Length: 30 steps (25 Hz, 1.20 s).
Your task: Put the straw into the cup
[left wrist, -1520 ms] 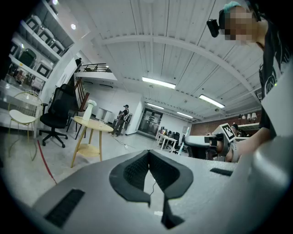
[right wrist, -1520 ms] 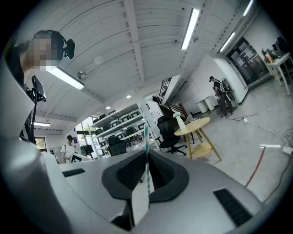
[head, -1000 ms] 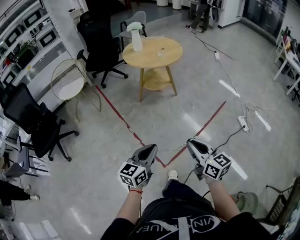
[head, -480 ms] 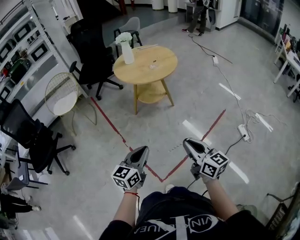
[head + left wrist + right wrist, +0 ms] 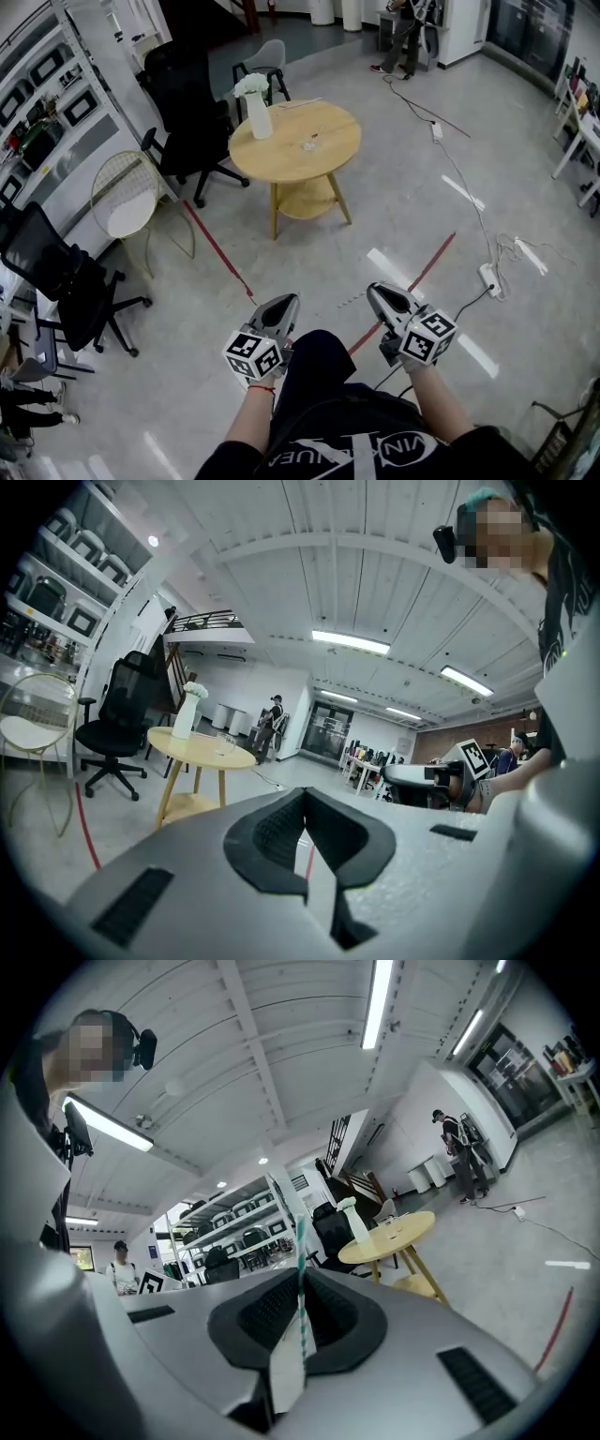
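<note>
A round wooden table (image 5: 281, 155) stands ahead across the floor, with a small clear cup (image 5: 309, 143) near its middle and a white vase of flowers (image 5: 255, 108) at its left rim. My right gripper (image 5: 380, 298) is held level at waist height, shut on a green-and-white striped straw (image 5: 299, 1269) that stands upright between its pads, its lower end in white paper. My left gripper (image 5: 278, 312) is beside it with its jaws together and nothing in them. The cup (image 5: 394, 1225) and the table (image 5: 202, 752) are far beyond both grippers.
Black office chairs (image 5: 192, 103) and a gold wire chair (image 5: 122, 192) stand left of the table. Red tape lines (image 5: 220, 248) cross the floor. A power strip with cables (image 5: 489, 277) lies at the right. Shelves (image 5: 42, 84) line the left wall. A person (image 5: 405, 28) stands far back.
The person has walked toward the table, which now sits lower and nearer in the head view. Both grippers moved forward with them, and a knee now shows between them.
</note>
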### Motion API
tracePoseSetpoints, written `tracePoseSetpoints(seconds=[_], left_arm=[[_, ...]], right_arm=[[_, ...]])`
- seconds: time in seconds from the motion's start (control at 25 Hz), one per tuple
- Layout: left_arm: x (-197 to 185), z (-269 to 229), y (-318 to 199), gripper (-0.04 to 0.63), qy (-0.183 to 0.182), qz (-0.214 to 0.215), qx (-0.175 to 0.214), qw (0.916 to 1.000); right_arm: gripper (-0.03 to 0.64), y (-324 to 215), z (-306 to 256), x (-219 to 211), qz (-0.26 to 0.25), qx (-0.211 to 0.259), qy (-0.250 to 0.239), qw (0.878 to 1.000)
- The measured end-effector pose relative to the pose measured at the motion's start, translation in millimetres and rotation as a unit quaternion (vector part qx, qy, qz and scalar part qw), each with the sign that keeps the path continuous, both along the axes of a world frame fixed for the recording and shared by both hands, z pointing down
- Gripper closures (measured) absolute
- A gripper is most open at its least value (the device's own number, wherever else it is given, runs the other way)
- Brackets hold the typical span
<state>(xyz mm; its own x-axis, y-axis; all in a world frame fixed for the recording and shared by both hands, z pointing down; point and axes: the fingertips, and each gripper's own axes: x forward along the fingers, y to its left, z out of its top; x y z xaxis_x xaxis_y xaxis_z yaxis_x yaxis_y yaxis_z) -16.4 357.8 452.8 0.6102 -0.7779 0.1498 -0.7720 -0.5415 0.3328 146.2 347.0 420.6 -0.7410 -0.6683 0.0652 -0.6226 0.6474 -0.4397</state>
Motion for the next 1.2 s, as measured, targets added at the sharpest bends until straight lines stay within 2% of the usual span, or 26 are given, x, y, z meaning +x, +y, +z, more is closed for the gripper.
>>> tracePoseSetpoints(seconds=[0.24,0.68,0.92,1.2], left_arm=[[-2.4,8.7,-37.6,0.588,0.006,0.004,-0.002,1.0000],[-29.6,20.4,-173.6,0.588,0.016,0.020,-0.018,0.9995],[-37.3,16.4,-246.5,0.588,0.016,0.044,-0.017,0.9987],[-65.7,22.9,-318.9,0.588,0.018,0.057,-0.022,0.9980]], right_arm=[[0.596,-36.3,8.6,-10.3,-0.007,-0.004,0.009,1.000],[0.596,-173.4,8.5,-46.4,0.011,-0.011,-0.001,1.000],[0.597,-243.9,5.1,-61.8,0.023,-0.013,-0.004,1.000],[0.597,-315.2,10.8,-84.4,0.040,-0.020,-0.011,0.999]])
